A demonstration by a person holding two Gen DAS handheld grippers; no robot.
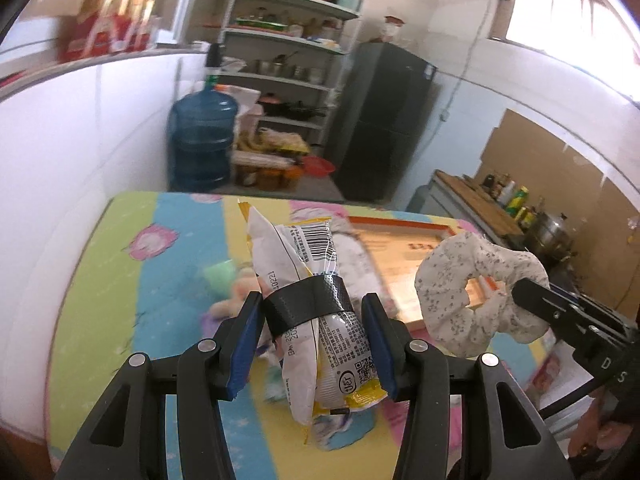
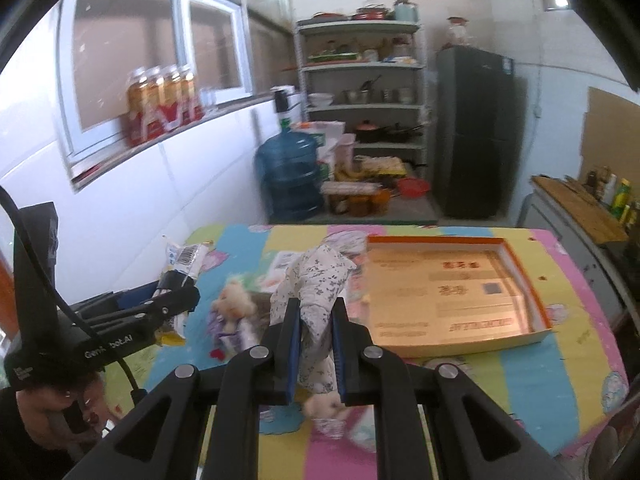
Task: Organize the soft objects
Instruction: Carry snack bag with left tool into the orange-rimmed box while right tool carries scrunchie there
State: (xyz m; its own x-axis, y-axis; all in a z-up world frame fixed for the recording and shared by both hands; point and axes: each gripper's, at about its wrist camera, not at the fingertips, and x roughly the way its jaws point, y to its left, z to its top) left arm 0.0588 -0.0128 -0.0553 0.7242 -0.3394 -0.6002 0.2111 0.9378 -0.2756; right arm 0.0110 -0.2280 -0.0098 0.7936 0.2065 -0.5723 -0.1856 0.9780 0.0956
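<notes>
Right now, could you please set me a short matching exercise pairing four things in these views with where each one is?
Things:
1. taped snack packet
2. floral scrunchie
3. shallow cardboard box
4. small plush toy

Places:
A. lying on the colourful mat
B. between the left gripper's fingers
C. sitting open on the mat, with nothing in it
D. clamped by the right gripper

Pairs: 1-B, 2-D, 3-C, 4-A

A white floral scrunchie [image 2: 316,280] and a black-taped snack packet [image 1: 316,304] hang raised above the colourful mat [image 2: 500,384].
</notes>
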